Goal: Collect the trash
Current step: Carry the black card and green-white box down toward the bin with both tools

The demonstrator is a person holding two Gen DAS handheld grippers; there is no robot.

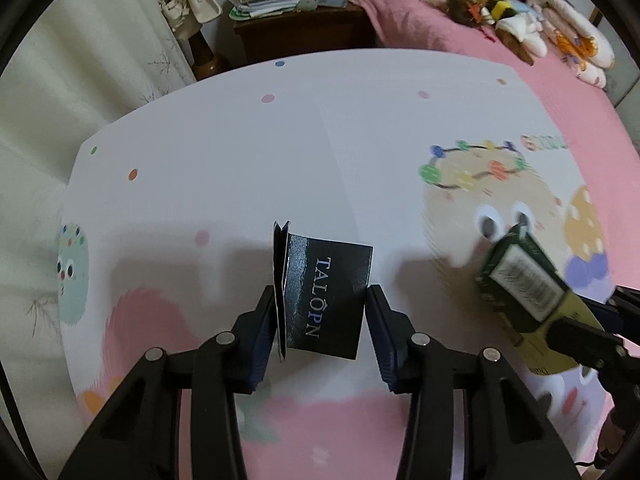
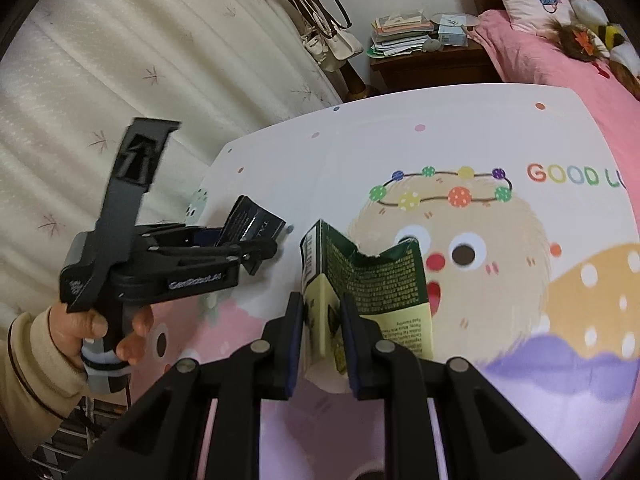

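Note:
A flattened black carton printed "TALOPN" point(image 1: 324, 300) stands between the fingers of my left gripper point(image 1: 320, 320); the jaws touch both its sides over the white cartoon mat point(image 1: 240, 140). It also shows in the right wrist view point(image 2: 252, 224), held by the left gripper point(image 2: 256, 248). My right gripper point(image 2: 322, 332) is shut on a torn green and yellow carton point(image 2: 360, 292), held above the mat point(image 2: 480, 132). That carton point(image 1: 524, 280) is blurred at the right of the left wrist view.
A dark wooden nightstand point(image 1: 304, 32) with stacked papers stands beyond the mat. Pink bedding with pillows and plush toys point(image 1: 520, 12) lies at the back right. A cream curtain point(image 2: 120, 60) hangs on the left. A hand point(image 2: 100, 328) holds the left gripper.

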